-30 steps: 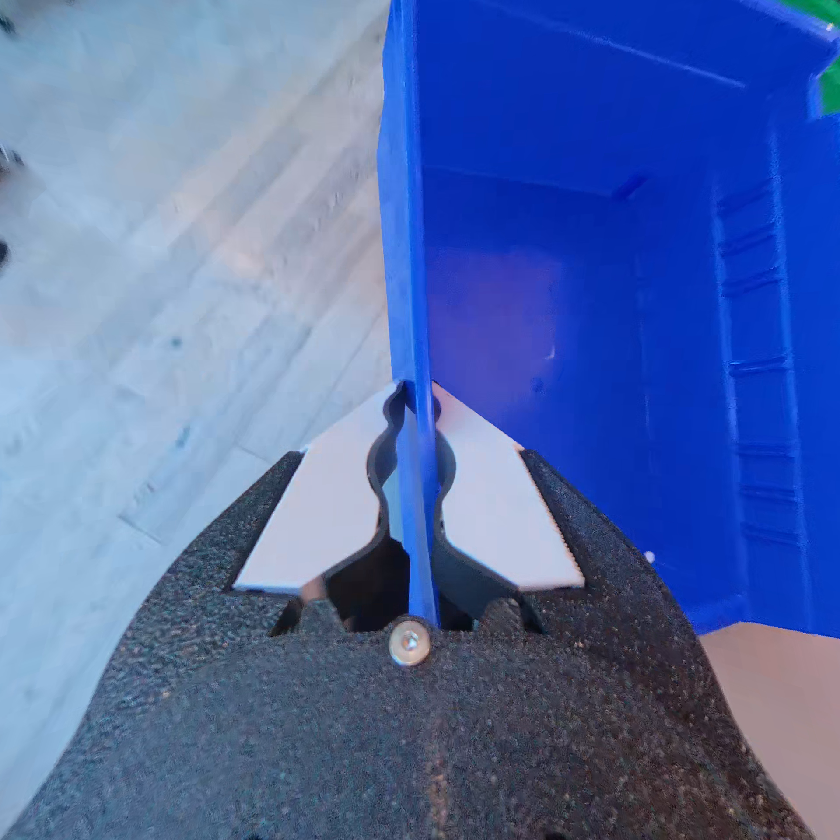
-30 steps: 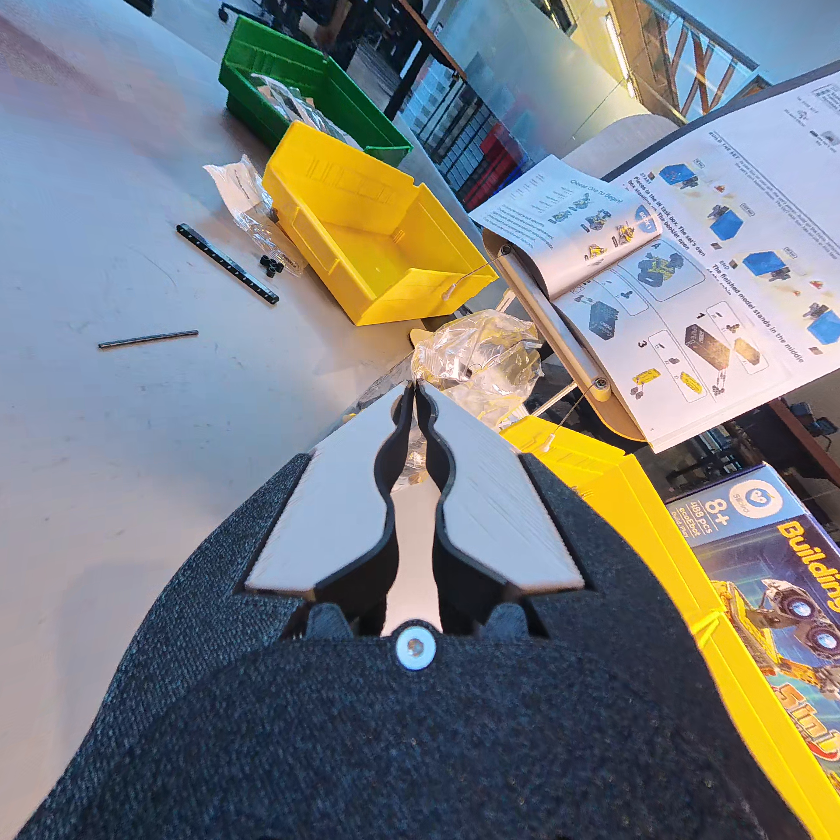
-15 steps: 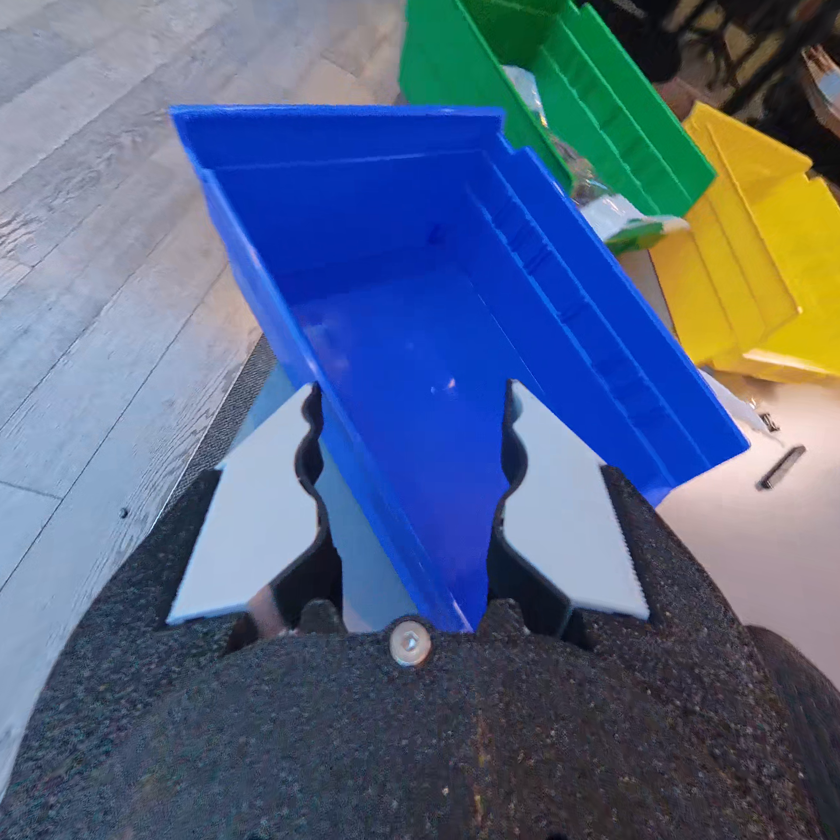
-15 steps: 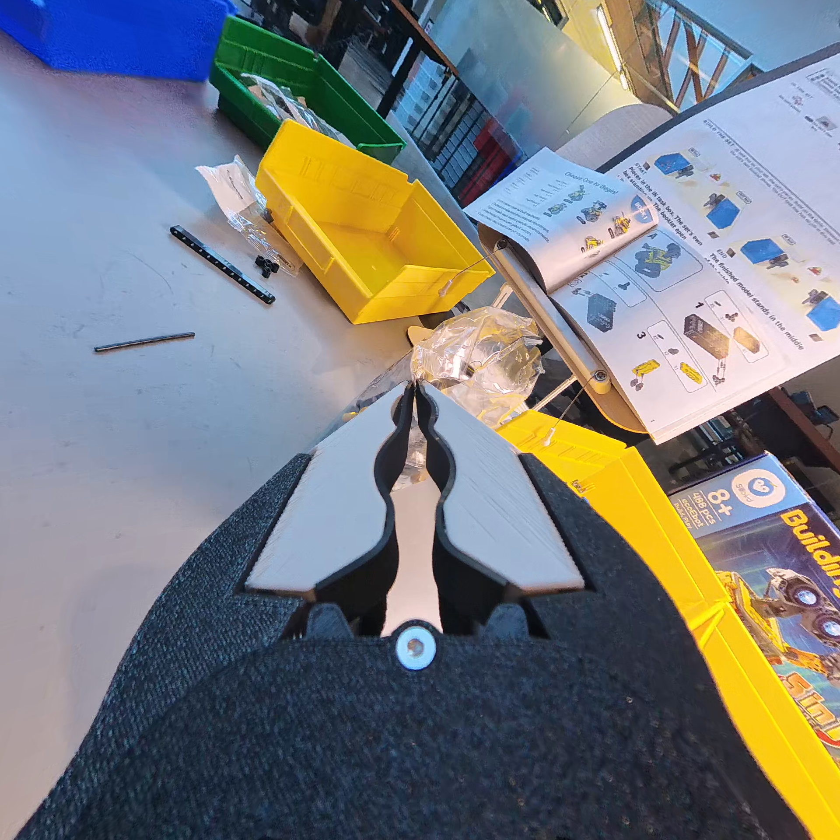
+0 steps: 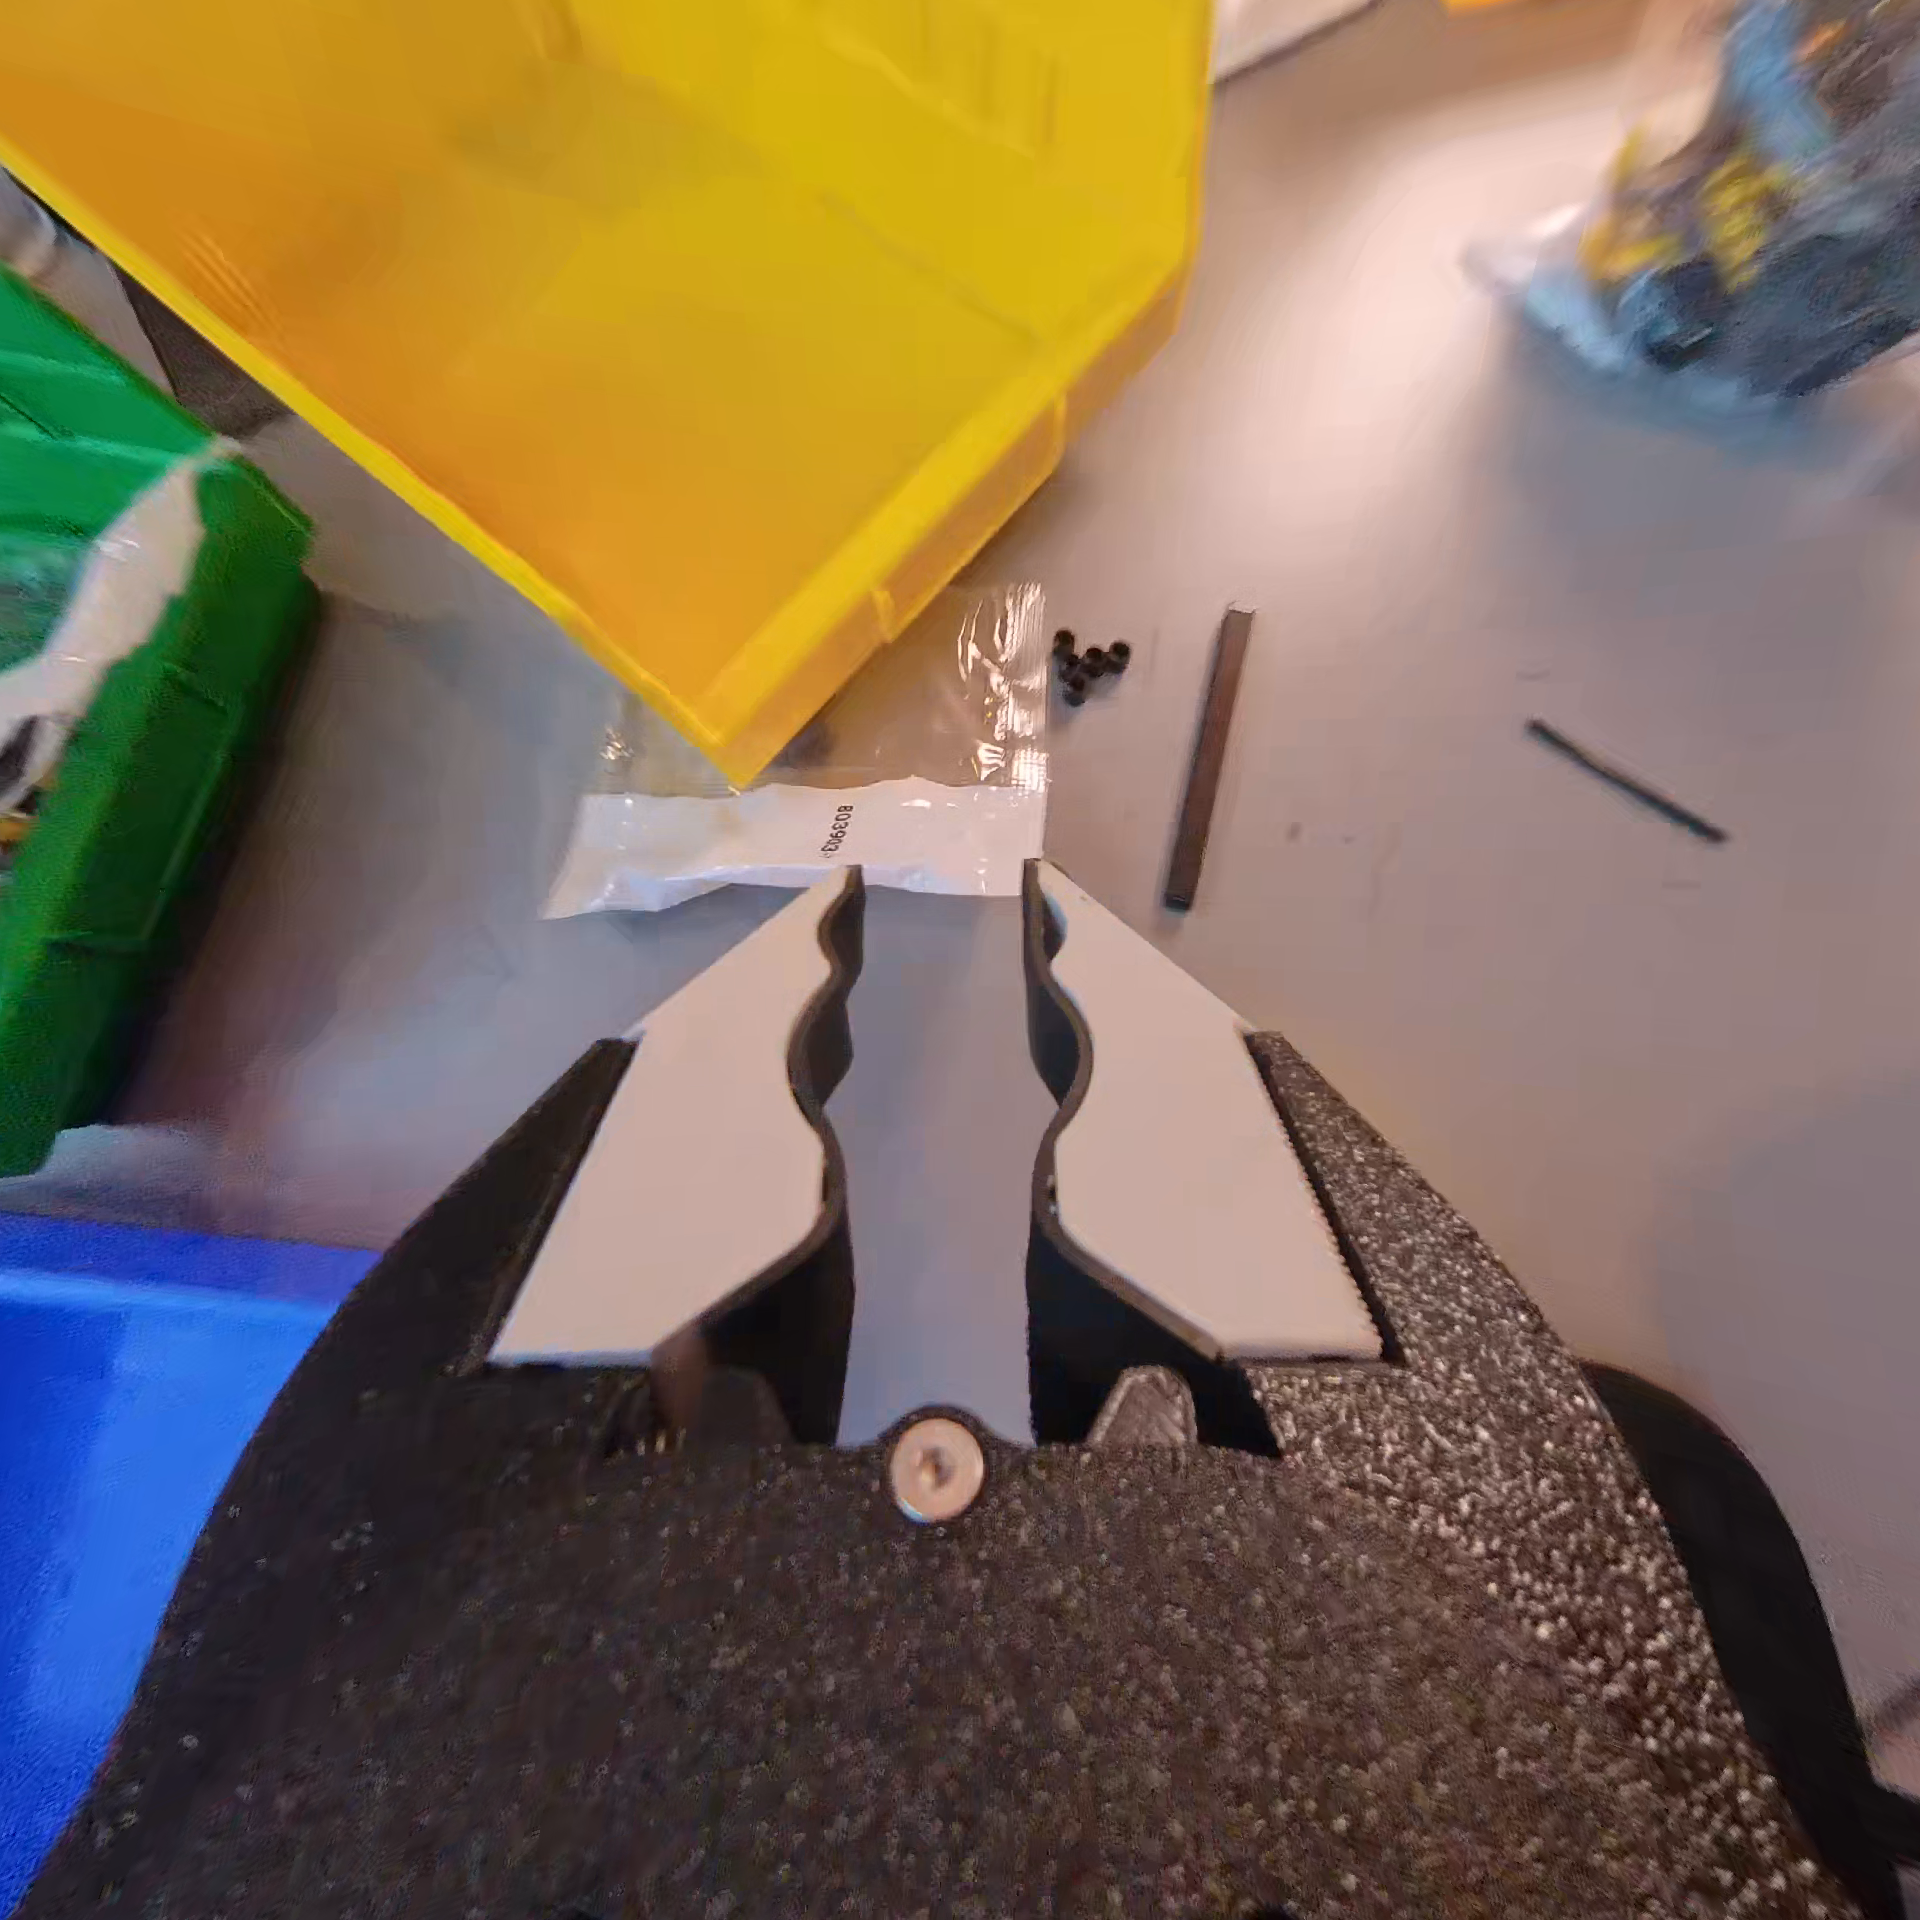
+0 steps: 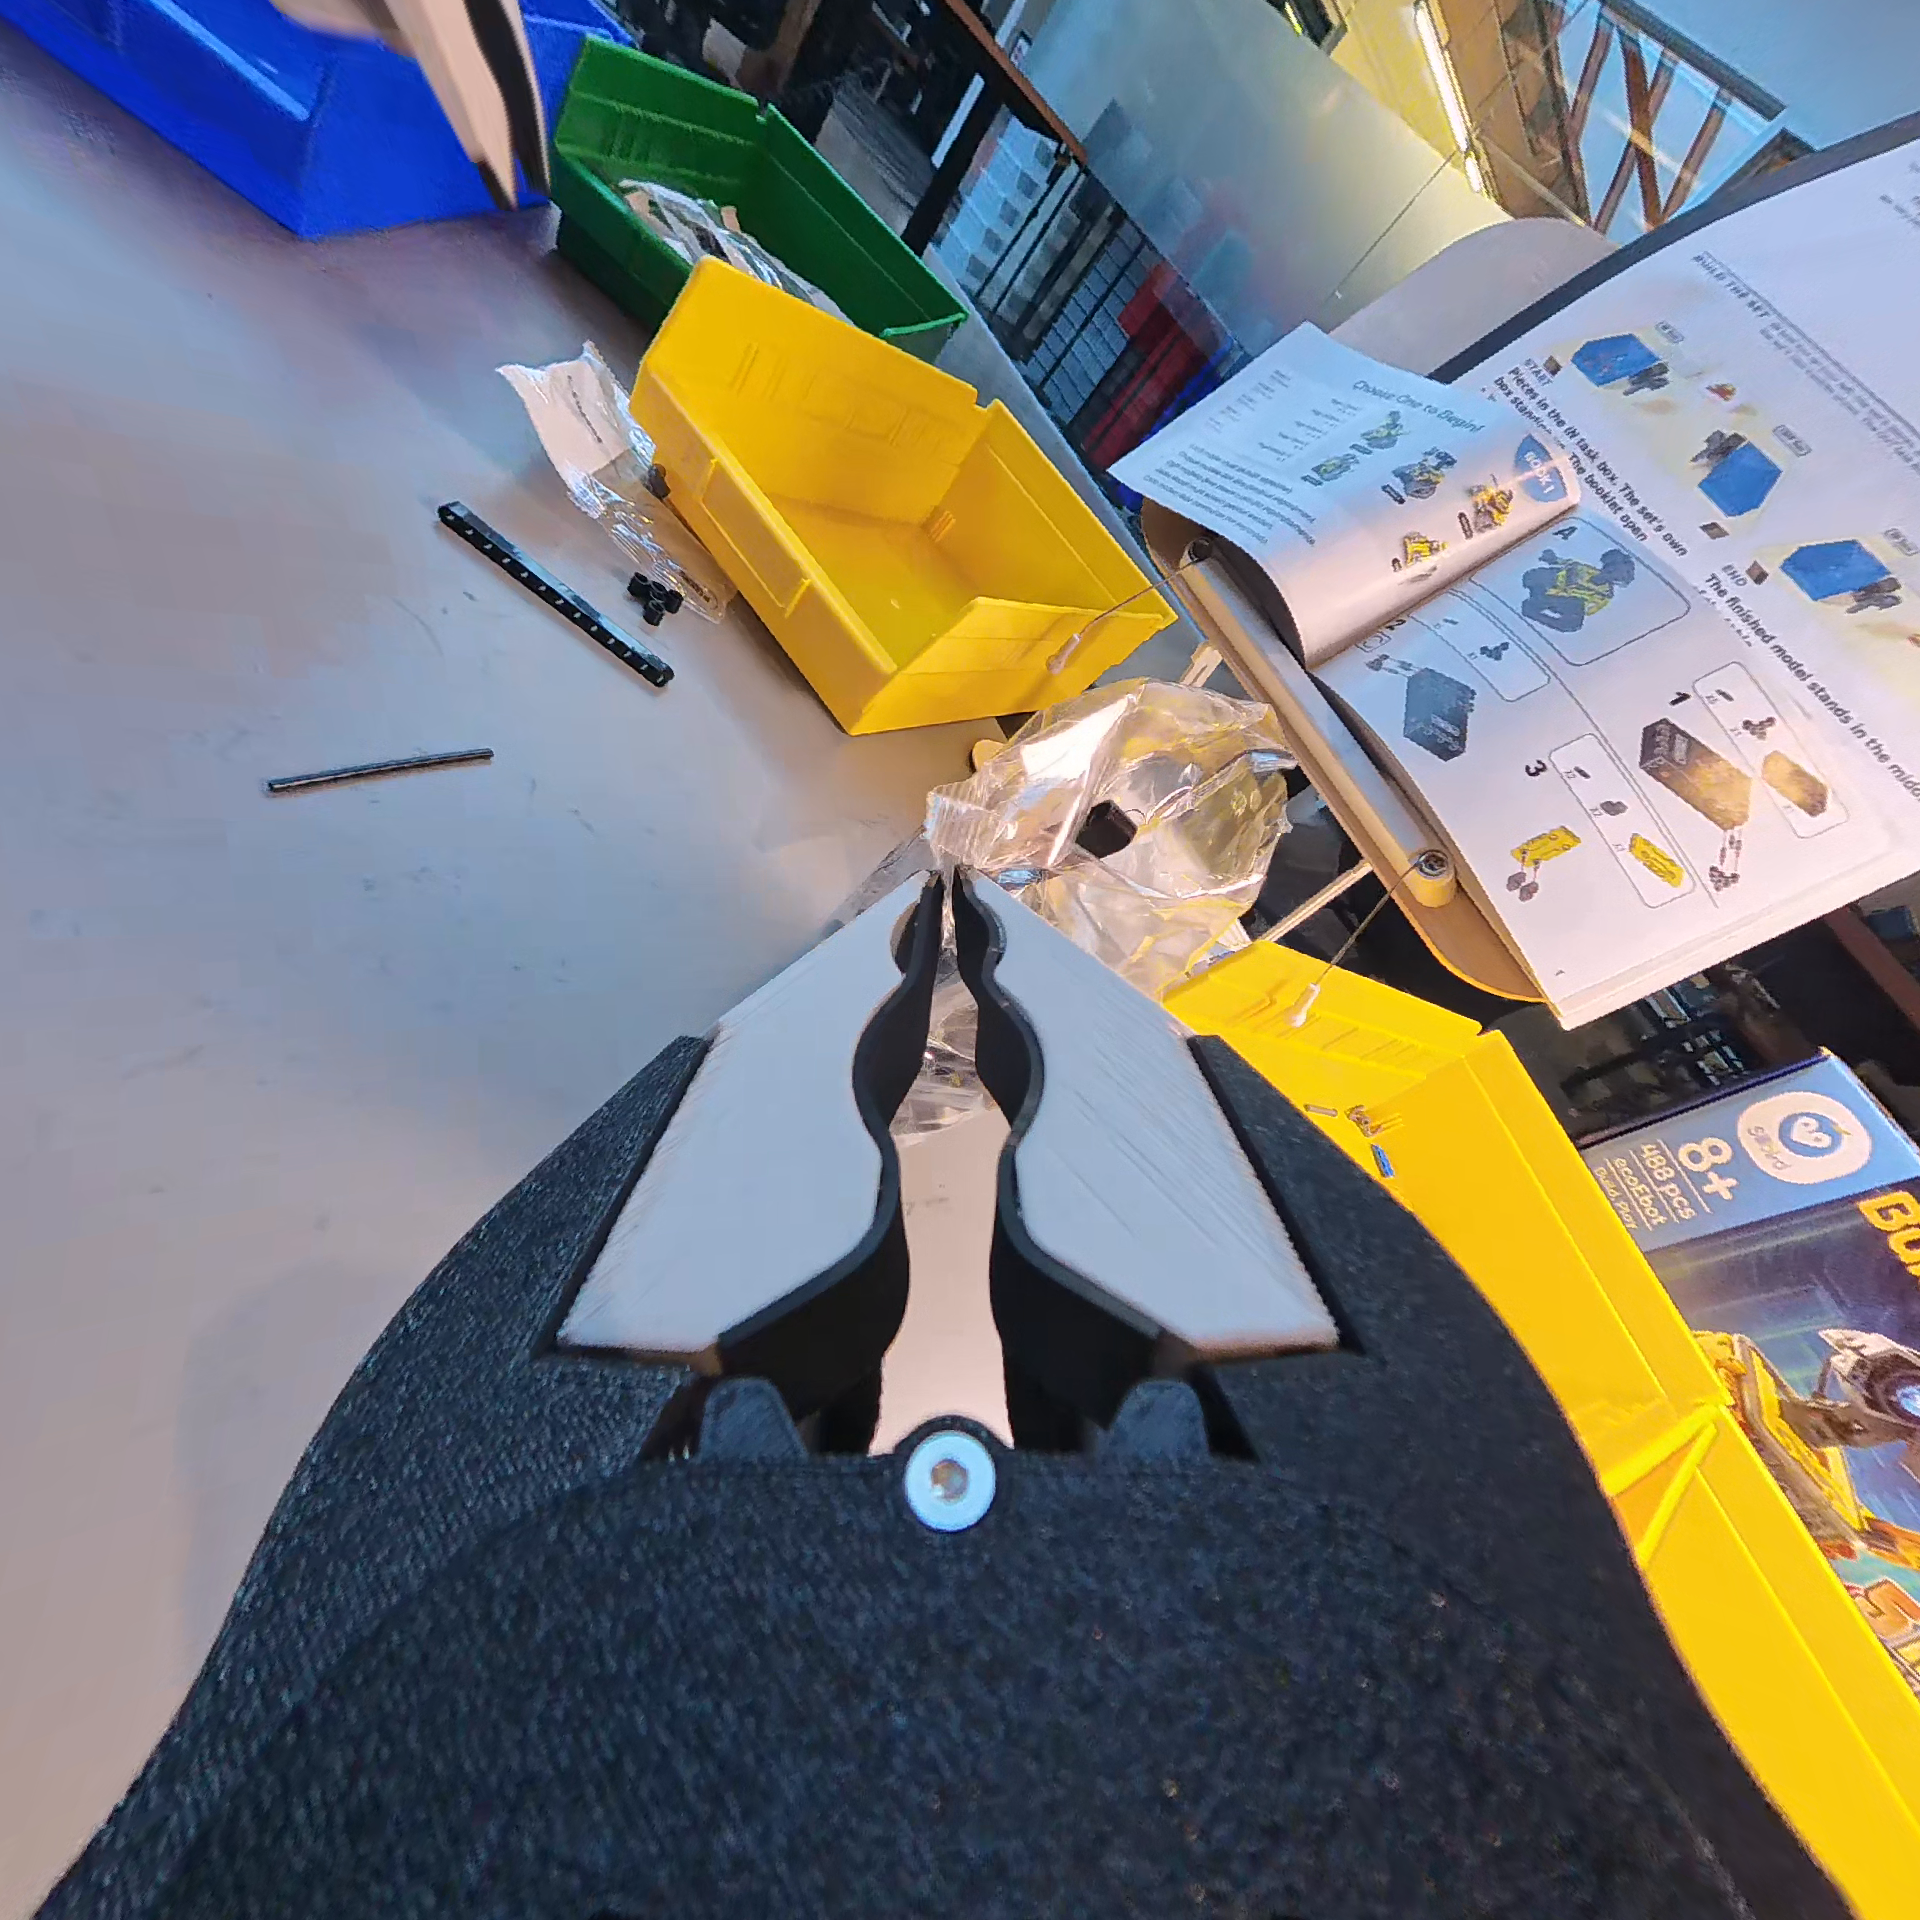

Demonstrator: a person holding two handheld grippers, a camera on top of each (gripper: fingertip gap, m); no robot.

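Observation:
My left gripper [image 5: 943,883] is open and empty above the grey table, its tips just short of a flat clear plastic bag [image 5: 810,831] that lies partly under a yellow bin [image 5: 665,312]. The blue bin [image 5: 114,1382] stands on the table at the lower left. My right gripper [image 6: 948,885] is shut on the edge of a crumpled clear bag of parts [image 6: 1122,831]. The left gripper [image 6: 488,94] shows blurred at the top of the right wrist view, over the blue bin [image 6: 260,114].
A green bin [image 5: 94,665] holding a bag sits left of the yellow bin [image 6: 883,540]. Small black pins [image 5: 1091,657], a black beam [image 5: 1210,758] and a thin black rod [image 5: 1621,779] lie on the table. A second yellow bin [image 6: 1558,1247], a toy box [image 6: 1787,1299] and an open instruction booklet [image 6: 1610,644] are to the right. About 35 centimeters separates my left fingertips from my right.
My left gripper let go of the blue bin, which now stands on the table, and swung right toward the flat bag and yellow bin. My right gripper stayed shut on the crumpled bag.

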